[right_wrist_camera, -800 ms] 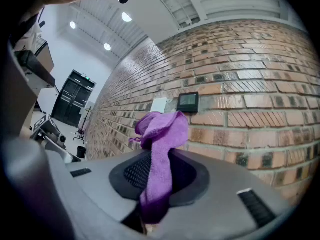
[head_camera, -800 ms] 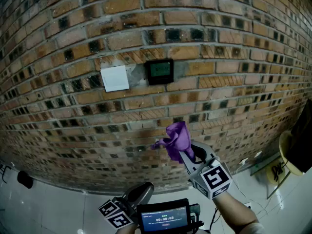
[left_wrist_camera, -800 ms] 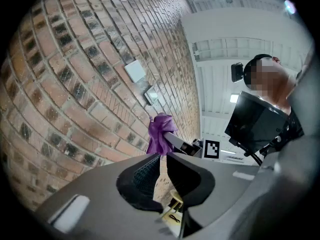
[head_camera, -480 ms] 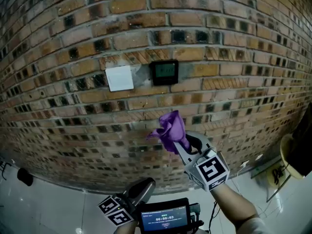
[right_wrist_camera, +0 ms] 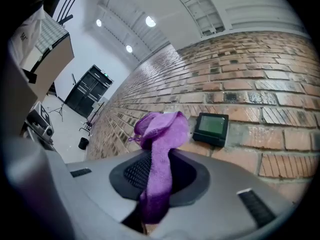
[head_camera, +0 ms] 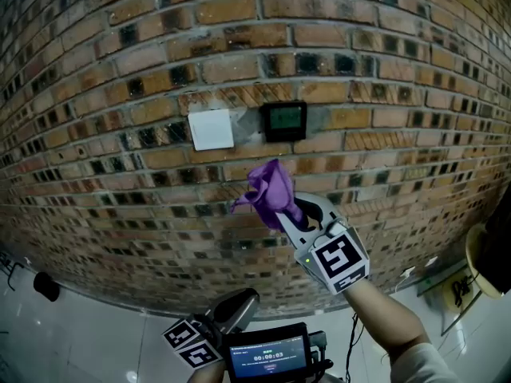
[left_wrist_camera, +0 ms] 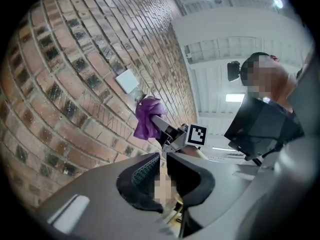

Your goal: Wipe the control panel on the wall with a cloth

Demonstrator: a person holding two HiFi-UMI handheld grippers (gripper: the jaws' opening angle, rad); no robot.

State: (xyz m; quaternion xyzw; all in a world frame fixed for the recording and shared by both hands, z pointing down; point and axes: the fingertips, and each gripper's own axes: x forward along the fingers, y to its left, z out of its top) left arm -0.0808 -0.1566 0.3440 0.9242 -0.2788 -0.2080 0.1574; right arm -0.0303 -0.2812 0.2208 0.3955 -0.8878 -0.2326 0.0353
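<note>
**Cloth lifted closer to the wall panel**

Over the last second the right gripper (head_camera: 294, 214) has come up the wall with the purple cloth (head_camera: 267, 190), so the bunched top of the cloth now sits near the control panel (head_camera: 284, 120) rather than well below it. The left gripper (head_camera: 233, 308) has stayed low, well behind and below the right jaws.

The brick wall (head_camera: 120, 182) fills everything ahead of both pairs of jaws. On it, up and to the left of the right jaws, is a plain white plate (head_camera: 211, 129). The dark panel with its greenish screen is mounted just beside that plate, above the right jaws and slightly to their right. In the right gripper view the panel (right_wrist_camera: 212, 128) lies ahead and to the right of the jaws, past the cloth, and cloth and panel are still apart.

The right jaws are clamped on the cloth (right_wrist_camera: 159, 154). A strip of it runs down between the pads, and a crumpled tuft stands out beyond the tips towards the bricks.

In the left gripper view the left jaws are drawn close together with only a sliver between them and nothing gripped there. The cloth (left_wrist_camera: 147, 116) and the white plate (left_wrist_camera: 127, 80) show far ahead of their tips.

A small lit screen (head_camera: 267, 360) sits just beside the left gripper, on the near side.
</note>
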